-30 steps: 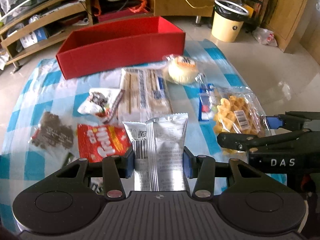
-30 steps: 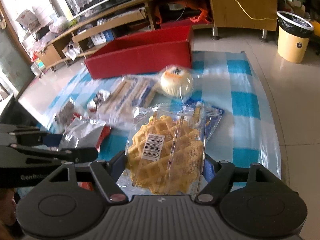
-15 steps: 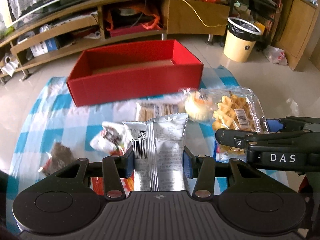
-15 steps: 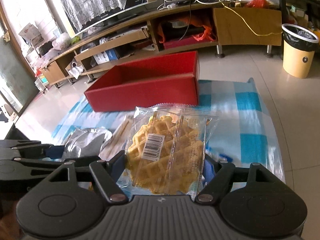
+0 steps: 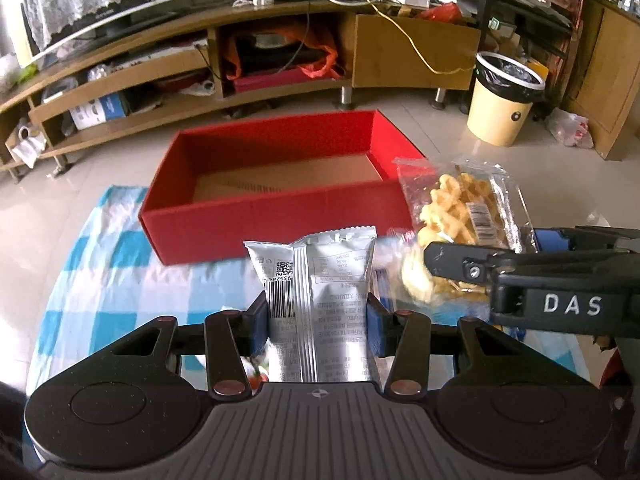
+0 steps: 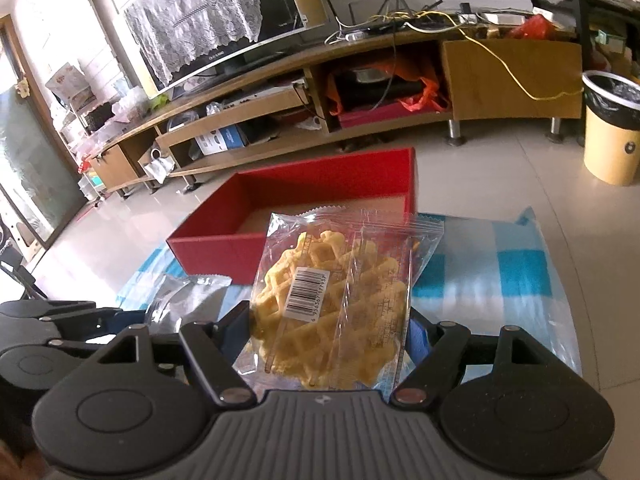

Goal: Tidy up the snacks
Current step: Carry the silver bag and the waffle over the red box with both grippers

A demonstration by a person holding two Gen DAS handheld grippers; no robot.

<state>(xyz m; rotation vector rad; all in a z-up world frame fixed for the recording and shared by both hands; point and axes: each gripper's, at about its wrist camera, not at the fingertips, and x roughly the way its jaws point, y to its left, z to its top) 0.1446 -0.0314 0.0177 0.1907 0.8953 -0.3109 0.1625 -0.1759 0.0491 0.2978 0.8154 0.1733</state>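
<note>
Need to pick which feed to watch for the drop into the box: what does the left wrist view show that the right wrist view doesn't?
Only the left wrist view: the silver packet's printed back with barcode, clamped between the left gripper's fingers, and most of the red box's brown floor, with nothing on the part in sight.

Only the right wrist view: the waffle pack's full face, pinched in the right gripper, covering part of the box.

Both: the box ahead, the checked cloth, both snacks, the bin.
</note>
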